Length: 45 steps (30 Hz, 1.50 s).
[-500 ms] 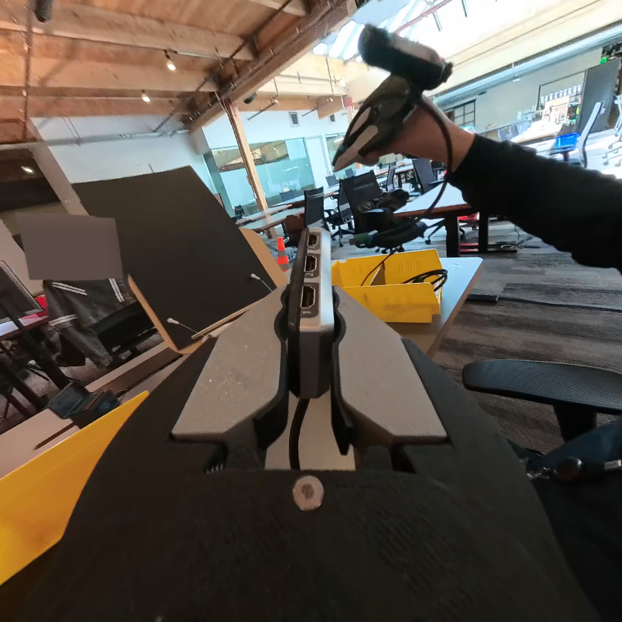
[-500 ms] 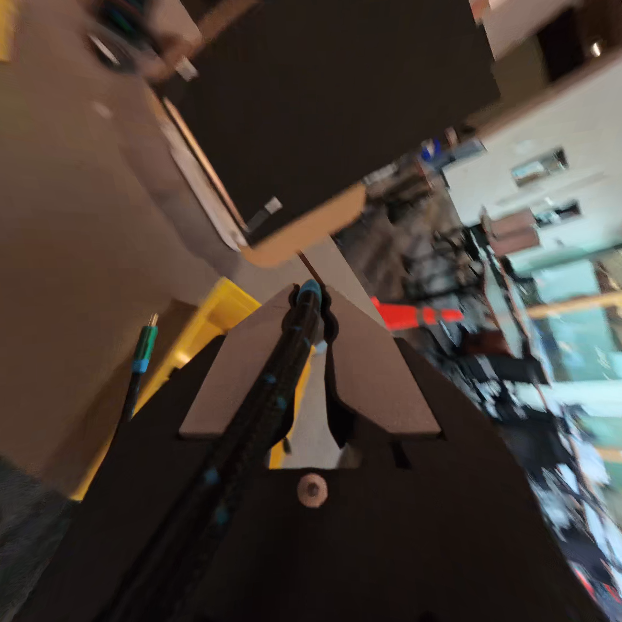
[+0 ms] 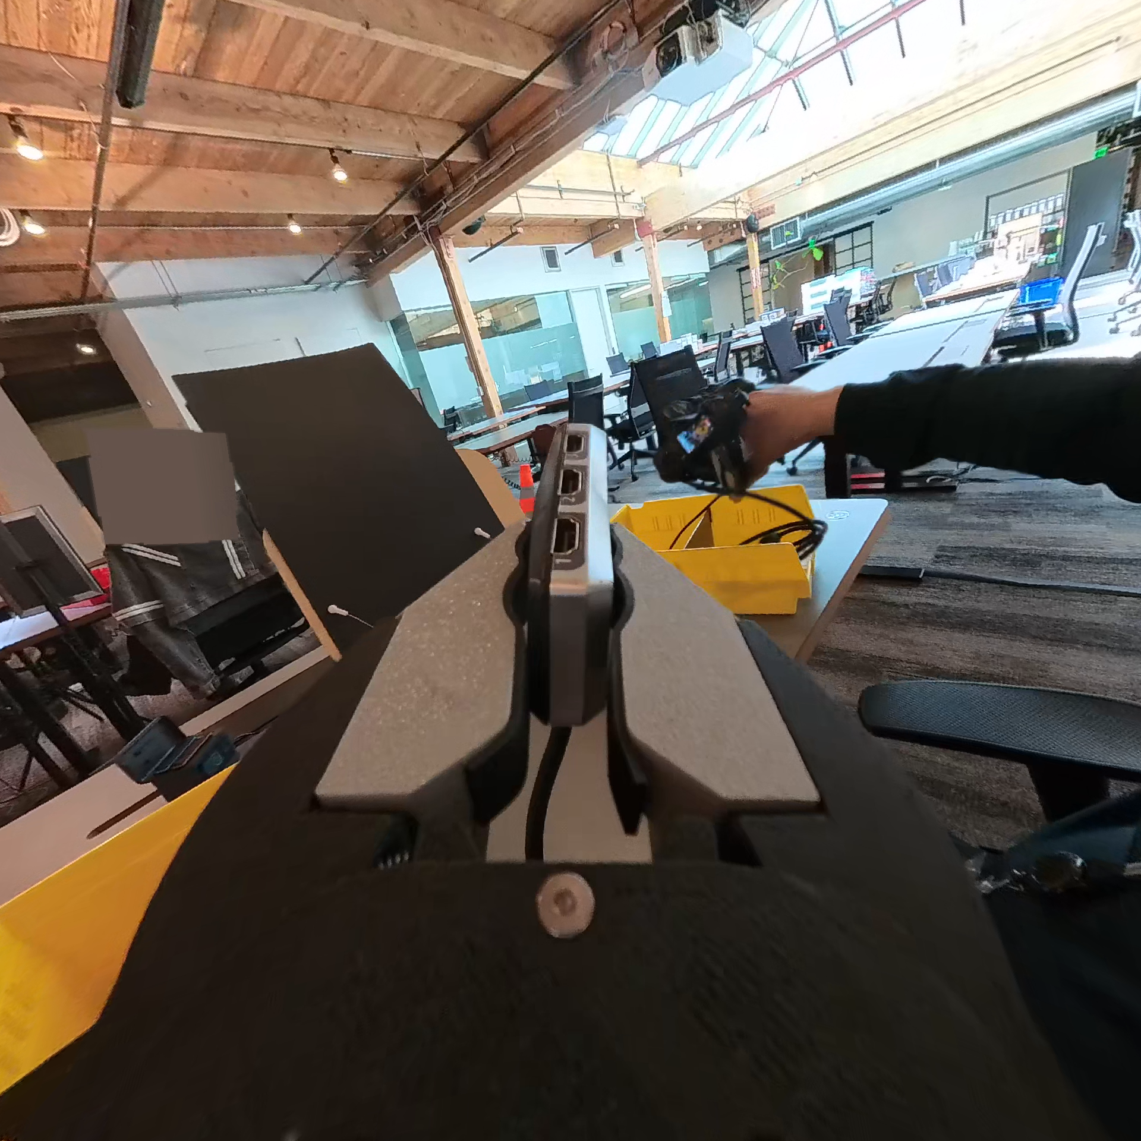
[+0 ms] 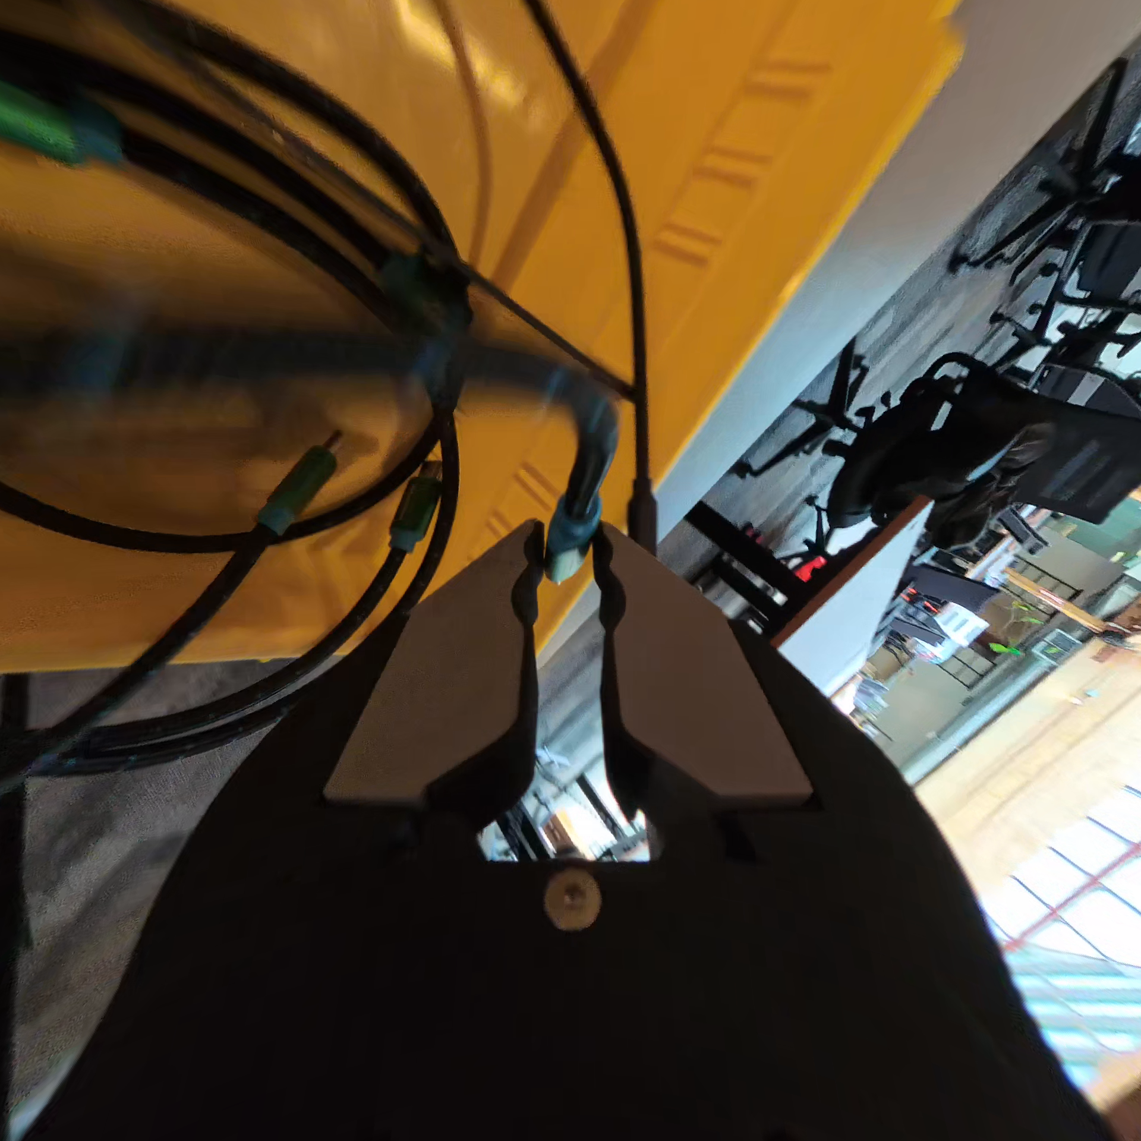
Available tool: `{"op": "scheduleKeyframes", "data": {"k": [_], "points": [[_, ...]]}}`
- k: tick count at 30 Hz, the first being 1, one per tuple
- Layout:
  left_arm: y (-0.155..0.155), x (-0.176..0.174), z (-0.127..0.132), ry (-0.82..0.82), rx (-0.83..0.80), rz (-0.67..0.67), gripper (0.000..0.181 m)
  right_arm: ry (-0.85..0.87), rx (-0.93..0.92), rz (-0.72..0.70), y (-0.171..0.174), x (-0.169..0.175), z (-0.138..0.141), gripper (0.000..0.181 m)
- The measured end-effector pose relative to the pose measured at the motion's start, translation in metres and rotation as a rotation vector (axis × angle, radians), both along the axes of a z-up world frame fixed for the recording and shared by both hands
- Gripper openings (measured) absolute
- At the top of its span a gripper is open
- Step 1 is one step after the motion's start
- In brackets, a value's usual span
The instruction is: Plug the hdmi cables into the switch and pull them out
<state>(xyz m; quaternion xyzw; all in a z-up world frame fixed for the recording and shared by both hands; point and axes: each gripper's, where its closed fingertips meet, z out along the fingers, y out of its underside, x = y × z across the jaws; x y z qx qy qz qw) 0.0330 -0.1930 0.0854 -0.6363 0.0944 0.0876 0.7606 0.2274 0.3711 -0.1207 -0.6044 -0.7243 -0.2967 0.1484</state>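
Fetching a cable from the yellow bin (image 4: 772, 204).
Left tongs (image 3: 571, 559) clench the HDMI switch (image 3: 577, 494), ports empty; right tongs (image 4: 567, 534) straddle a teal-collared HDMI plug (image 4: 571, 534) over the bin, parted; next, clamp it.

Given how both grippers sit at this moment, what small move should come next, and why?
Probably ease the right gripper back from the yellow bin: its jaws look parted around the cable plug, which hangs over the bin. The switch in the left gripper shows three empty ports.
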Motion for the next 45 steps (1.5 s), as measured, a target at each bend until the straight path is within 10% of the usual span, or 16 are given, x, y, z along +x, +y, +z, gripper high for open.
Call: {"op": "scheduleKeyframes", "data": {"k": [5,13,19,23,27,31,45], "points": [[0.006,0.0,-0.006,0.008,-0.025,0.01,0.02,-0.148,-0.046,0.025,-0.001,0.017,-0.021,0.018],[0.02,0.008,-0.022,0.0,-0.08,-0.071,0.019,0.145,-0.168,-0.009,-0.031,0.005,0.043,0.032],[0.044,0.034,-0.043,-0.1,-0.157,-0.277,0.019,0.737,-0.848,0.581,-0.257,-0.085,0.114,0.055],[0.052,0.045,-0.043,-0.182,-0.143,-0.358,0.019,0.912,-1.028,0.91,-0.406,-0.109,0.138,0.066],[0.058,0.057,-0.051,-0.181,-0.19,-0.381,0.019,1.029,-1.093,1.028,-0.486,-0.136,0.147,0.071],[0.059,0.06,-0.06,-0.172,-0.23,-0.397,0.02,0.956,-1.201,1.121,-0.518,-0.142,0.146,0.026],[0.038,0.054,-0.043,-0.113,-0.162,-0.384,0.017,0.999,-1.312,1.101,-0.513,-0.135,0.169,0.018]]}}
